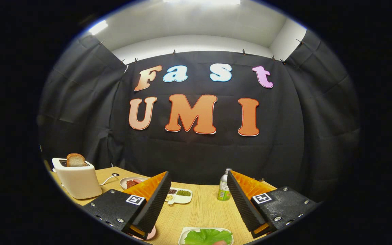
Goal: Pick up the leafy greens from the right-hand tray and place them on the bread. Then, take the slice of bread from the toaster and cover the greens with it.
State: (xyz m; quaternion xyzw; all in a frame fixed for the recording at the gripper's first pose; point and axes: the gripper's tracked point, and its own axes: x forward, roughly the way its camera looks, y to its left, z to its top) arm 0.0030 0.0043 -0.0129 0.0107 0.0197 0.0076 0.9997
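The leafy greens (208,236) lie as a bright green, ruffled leaf on a pale tray (182,235) at the near edge of the wooden surface (202,211), just below and between the fingers; the tray's near part is cut off from sight, and a small reddish item at the leaf's near rim cannot be identified. The tongs (197,199) are spread wide, holding nothing, with both fingers raised above the surface and apart from the greens. A slice of bread (76,160), browned at the crust, stands upright in the slot of a cream toaster (78,180) at the far left corner of the surface, its lower part hidden inside the slot. Beside the toaster, a plate (128,181) carries reddish pieces, partly hidden behind the left finger. A divided dish (180,196) with dark, green and pale fillings sits beyond the left finger. A small bottle (224,185) with a green label stands upright near the far edge, just beside the right finger. A pink-rimmed plate (150,234) shows under the left finger; its contents are hidden.
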